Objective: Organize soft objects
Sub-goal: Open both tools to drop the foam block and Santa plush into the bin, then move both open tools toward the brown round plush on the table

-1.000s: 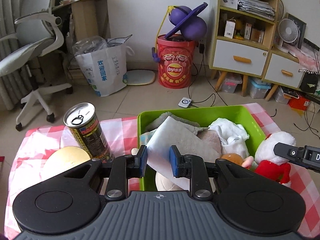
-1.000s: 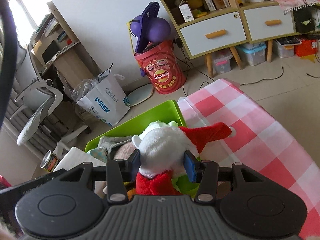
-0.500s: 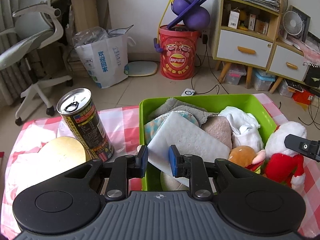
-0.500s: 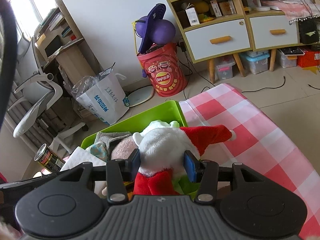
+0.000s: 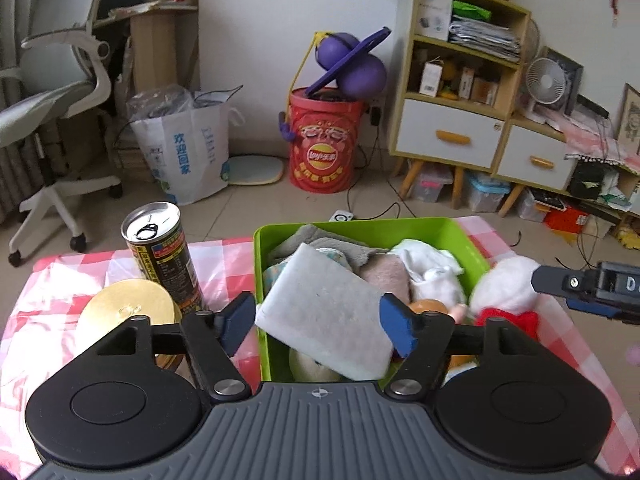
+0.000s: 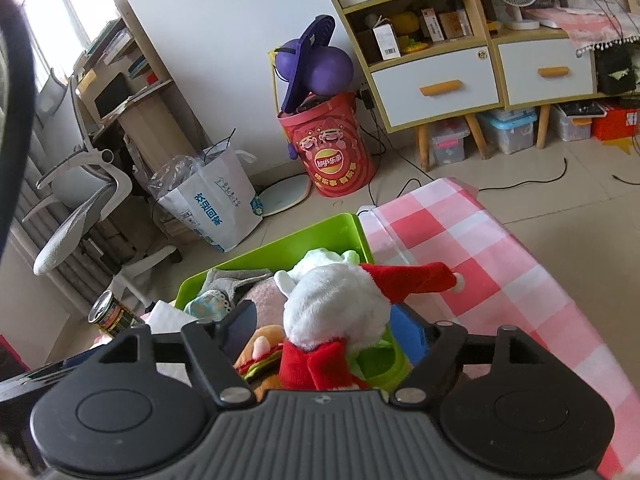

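A green bin (image 5: pixel 360 226) on the checked cloth holds a grey towel, a pink cloth (image 5: pixel 386 276), a white cloth (image 5: pixel 428 260) and an orange plush toy. A white sponge (image 5: pixel 324 308) lies slanted on top of them. My left gripper (image 5: pixel 316 324) is opening around the sponge, and its pads stand clear of it. A Santa plush (image 6: pixel 332 308) leans over the bin's (image 6: pixel 280 244) right rim. My right gripper (image 6: pixel 324 332) is opening too, with the plush loose between its fingers. One right finger (image 5: pixel 560 280) shows in the left wrist view.
A drink can (image 5: pixel 160 256) and a gold round lid (image 5: pixel 128 308) stand left of the bin. The red-and-white checked cloth (image 6: pixel 500 280) stretches to the right. On the floor beyond are a red bucket (image 5: pixel 324 156), a paper bag (image 5: pixel 188 160), an office chair and a cabinet.
Both grippers' jaws have spread wide. The sponge, pinched before, now rests free in the bin. The Santa plush is no longer squeezed and sags against the bin's right rim.
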The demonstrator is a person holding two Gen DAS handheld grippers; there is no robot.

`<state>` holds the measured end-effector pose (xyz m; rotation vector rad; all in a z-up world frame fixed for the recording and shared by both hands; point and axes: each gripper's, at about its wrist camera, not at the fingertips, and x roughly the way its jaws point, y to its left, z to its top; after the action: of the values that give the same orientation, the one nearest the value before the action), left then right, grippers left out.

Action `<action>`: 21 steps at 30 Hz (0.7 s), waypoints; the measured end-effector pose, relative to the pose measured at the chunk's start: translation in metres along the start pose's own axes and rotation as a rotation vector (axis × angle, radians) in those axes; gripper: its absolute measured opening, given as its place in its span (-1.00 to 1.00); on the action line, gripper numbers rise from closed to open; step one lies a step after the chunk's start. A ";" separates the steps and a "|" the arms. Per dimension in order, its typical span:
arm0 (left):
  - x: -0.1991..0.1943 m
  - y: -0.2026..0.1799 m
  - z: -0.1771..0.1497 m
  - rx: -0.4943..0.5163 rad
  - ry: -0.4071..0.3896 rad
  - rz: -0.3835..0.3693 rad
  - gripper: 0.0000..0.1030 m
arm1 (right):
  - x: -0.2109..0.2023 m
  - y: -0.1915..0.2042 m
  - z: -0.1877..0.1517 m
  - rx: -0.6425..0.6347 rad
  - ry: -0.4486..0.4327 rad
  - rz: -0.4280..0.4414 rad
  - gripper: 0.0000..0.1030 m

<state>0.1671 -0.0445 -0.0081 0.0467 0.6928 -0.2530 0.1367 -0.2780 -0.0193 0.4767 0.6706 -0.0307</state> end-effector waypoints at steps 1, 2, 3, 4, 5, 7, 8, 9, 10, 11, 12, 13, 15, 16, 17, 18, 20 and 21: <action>-0.005 0.000 -0.001 -0.002 0.002 -0.002 0.44 | -0.004 0.000 0.000 -0.003 0.002 -0.003 0.12; -0.011 0.000 -0.003 -0.008 0.001 -0.005 0.52 | -0.009 0.000 0.001 -0.005 0.004 -0.006 0.13; -0.017 0.001 -0.005 -0.013 -0.002 -0.009 0.57 | -0.014 0.000 0.001 -0.010 0.006 -0.008 0.15; -0.023 0.002 -0.008 -0.016 -0.005 -0.013 0.58 | -0.018 0.000 0.001 -0.015 0.008 -0.012 0.16; -0.030 0.003 -0.010 -0.016 -0.007 -0.015 0.60 | -0.023 0.000 0.001 -0.021 0.010 -0.017 0.18; -0.041 0.008 -0.016 -0.018 -0.001 -0.008 0.66 | -0.034 0.000 0.001 -0.038 0.012 -0.030 0.21; -0.048 0.011 -0.019 -0.022 0.003 -0.003 0.69 | -0.039 0.000 0.000 -0.045 0.014 -0.033 0.23; -0.054 0.014 -0.023 -0.029 0.006 0.000 0.72 | -0.045 0.000 -0.001 -0.056 0.014 -0.032 0.26; -0.060 0.017 -0.026 -0.038 0.006 0.004 0.75 | -0.052 0.000 -0.002 -0.068 0.011 -0.029 0.28; -0.068 0.022 -0.031 -0.050 0.006 0.007 0.79 | -0.058 -0.001 -0.004 -0.077 0.007 -0.029 0.33; -0.074 0.025 -0.035 -0.058 0.008 0.010 0.81 | -0.062 -0.001 -0.006 -0.077 0.006 -0.035 0.36; -0.079 0.028 -0.038 -0.056 0.016 0.020 0.82 | -0.066 -0.002 -0.007 -0.076 0.011 -0.041 0.36; -0.088 0.032 -0.047 -0.039 0.034 0.065 0.86 | -0.073 -0.001 -0.011 -0.091 0.032 -0.052 0.36; -0.092 0.035 -0.051 -0.035 0.042 0.089 0.87 | -0.076 0.001 -0.013 -0.102 0.038 -0.056 0.37; -0.096 0.038 -0.056 -0.036 0.048 0.106 0.88 | -0.079 0.002 -0.015 -0.112 0.043 -0.062 0.37; -0.099 0.040 -0.060 -0.044 0.056 0.116 0.89 | -0.082 0.003 -0.018 -0.116 0.049 -0.070 0.39; -0.106 0.048 -0.068 -0.071 0.082 0.122 0.89 | -0.087 0.003 -0.023 -0.111 0.073 -0.080 0.41; -0.110 0.051 -0.073 -0.086 0.091 0.122 0.89 | -0.088 0.002 -0.026 -0.106 0.083 -0.081 0.42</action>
<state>0.0526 0.0373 0.0038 0.0185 0.7874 -0.1045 0.0524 -0.2757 0.0172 0.3503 0.7690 -0.0515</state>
